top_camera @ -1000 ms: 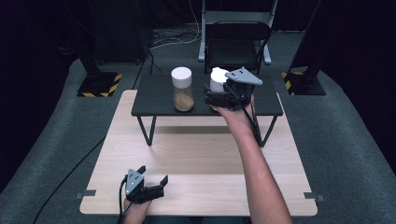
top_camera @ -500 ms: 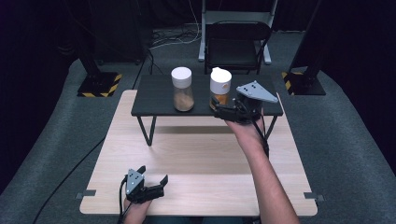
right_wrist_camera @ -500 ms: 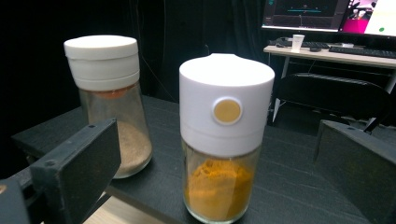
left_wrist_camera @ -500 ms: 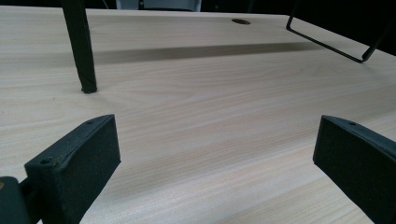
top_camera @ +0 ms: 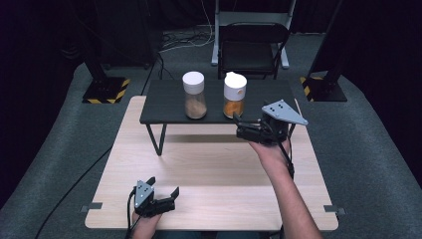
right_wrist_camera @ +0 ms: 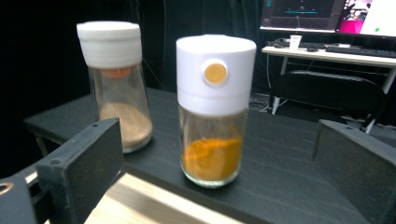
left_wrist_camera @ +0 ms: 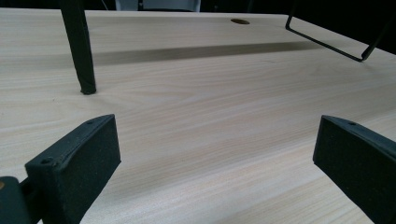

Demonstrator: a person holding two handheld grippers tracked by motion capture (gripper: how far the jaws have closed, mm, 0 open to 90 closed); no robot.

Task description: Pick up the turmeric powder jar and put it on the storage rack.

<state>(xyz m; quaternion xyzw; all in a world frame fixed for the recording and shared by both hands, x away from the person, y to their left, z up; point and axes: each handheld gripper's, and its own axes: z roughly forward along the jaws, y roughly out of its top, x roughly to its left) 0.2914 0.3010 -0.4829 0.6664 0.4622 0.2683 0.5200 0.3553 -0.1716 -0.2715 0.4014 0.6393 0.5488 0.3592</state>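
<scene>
Shaker (right_wrist_camera: 215, 109) mid-frame: clear glass, orange powder, chunky white cap, orange dot | right gripper (top_camera: 244, 130) jaws wide, just short of it | left gripper (top_camera: 164, 191) lower left, jaws wide, nothing held

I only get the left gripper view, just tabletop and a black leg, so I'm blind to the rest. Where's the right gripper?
Observer: The right gripper is open at the front edge of the black shelf.
Operator: Anything on that shelf?
Observer: Two white-capped jars; the orange-powder jar stands straight ahead of the open jaws, not touched.
Operator: And the other?
Observer: The brown-powder jar stands apart from it, upright.
</scene>
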